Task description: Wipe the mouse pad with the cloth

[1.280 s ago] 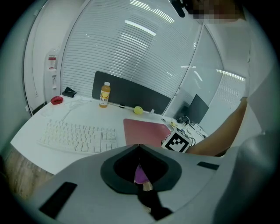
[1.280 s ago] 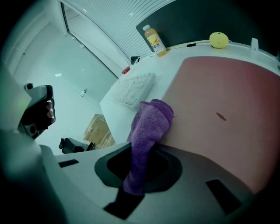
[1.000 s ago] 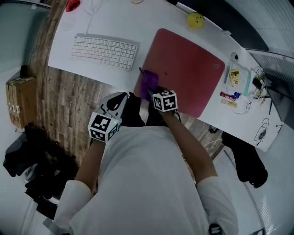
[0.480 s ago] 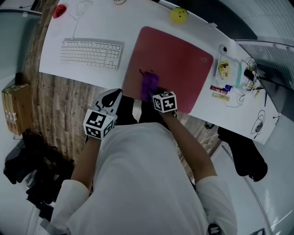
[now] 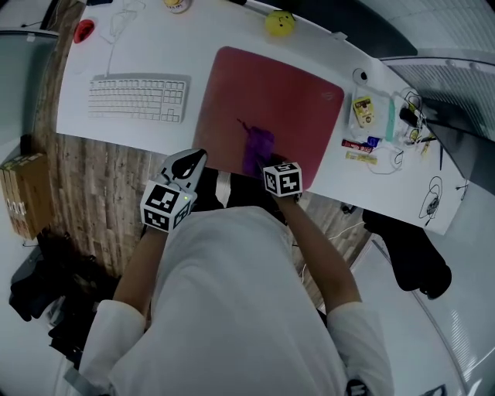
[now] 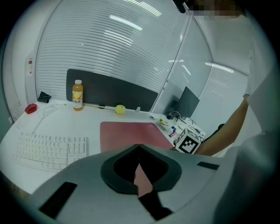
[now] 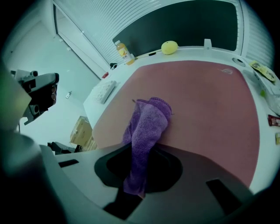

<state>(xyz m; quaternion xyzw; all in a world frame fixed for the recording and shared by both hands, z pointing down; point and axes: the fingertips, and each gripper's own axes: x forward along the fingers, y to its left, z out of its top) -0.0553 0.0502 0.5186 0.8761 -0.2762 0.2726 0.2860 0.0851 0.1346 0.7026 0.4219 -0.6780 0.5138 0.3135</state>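
A large red mouse pad (image 5: pixel 271 108) (image 7: pixel 205 100) (image 6: pixel 127 133) lies on the white desk. A purple cloth (image 5: pixel 256 148) (image 7: pixel 146 127) rests on its near part, bunched and folded. My right gripper (image 5: pixel 267 164) (image 7: pixel 139 175) is shut on the cloth's near end, and the cloth trails forward from the jaws onto the pad. My left gripper (image 5: pixel 186 164) (image 6: pixel 139 168) hovers at the desk's near edge, left of the pad, jaws shut with nothing between them.
A white keyboard (image 5: pixel 138 97) (image 6: pixel 46 148) lies left of the pad. A yellow ball (image 5: pixel 279 23) (image 7: pixel 169 47) and a juice bottle (image 6: pixel 77 94) stand at the back. Small packets and cables (image 5: pixel 371 124) clutter the right side. A wooden floor strip (image 5: pixel 100 178) lies below.
The right gripper has pushed the cloth a little farther onto the pad. The head view has shifted, so the desk sits lower-left in it. The left gripper has stayed by the desk edge.
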